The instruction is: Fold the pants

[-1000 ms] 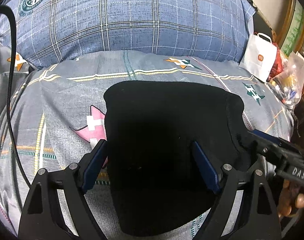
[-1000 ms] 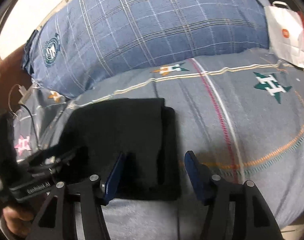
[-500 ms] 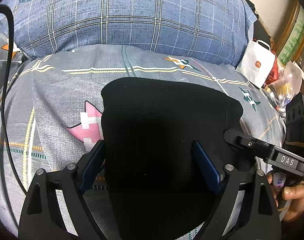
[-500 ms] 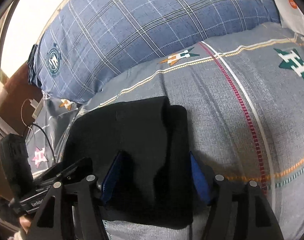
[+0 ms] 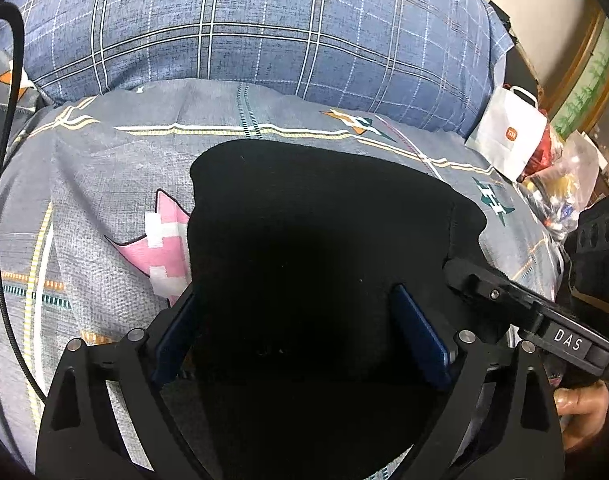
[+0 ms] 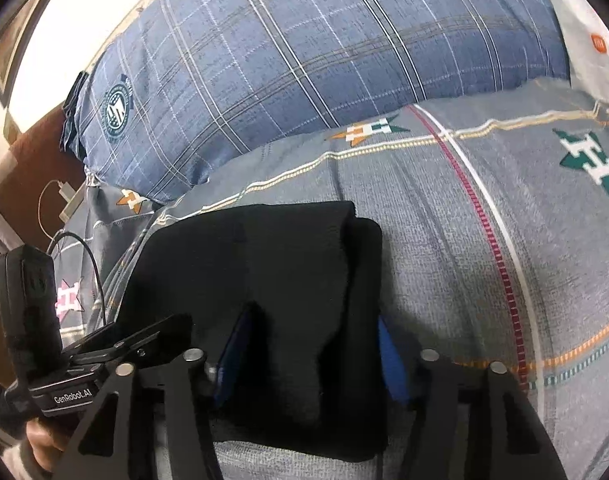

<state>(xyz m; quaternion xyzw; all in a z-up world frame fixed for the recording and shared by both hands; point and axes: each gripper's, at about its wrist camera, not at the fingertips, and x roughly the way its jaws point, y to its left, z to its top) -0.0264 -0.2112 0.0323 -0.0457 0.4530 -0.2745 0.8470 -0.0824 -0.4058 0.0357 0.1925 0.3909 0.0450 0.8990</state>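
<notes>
Black folded pants (image 5: 324, 220) lie on the grey patterned bedsheet (image 5: 104, 208). My left gripper (image 5: 292, 300) stands wide open over their near left part, its left pad at the fabric's left edge and its right pad resting on top. In the right wrist view the pants (image 6: 264, 248) show a thick right-hand fold. My right gripper (image 6: 314, 320) straddles that fold and its jaws are closing, with bunched fabric filling the gap and both pads against it. The right gripper's finger (image 5: 484, 284) reaches in from the right in the left wrist view, held by a hand (image 5: 580, 404).
A big blue plaid pillow (image 5: 264, 32) lies behind the pants. A white paper bag (image 5: 508, 136) and a clear plastic bag of items (image 5: 564, 184) sit at the bed's right edge. A black cable (image 5: 0, 160) runs down the left side. A white charger (image 6: 66, 190) lies far left.
The right gripper's jaws have narrowed onto the pants' right fold; its right pad, earlier out on the sheet, now sits against the fabric. The left gripper has barely shifted.
</notes>
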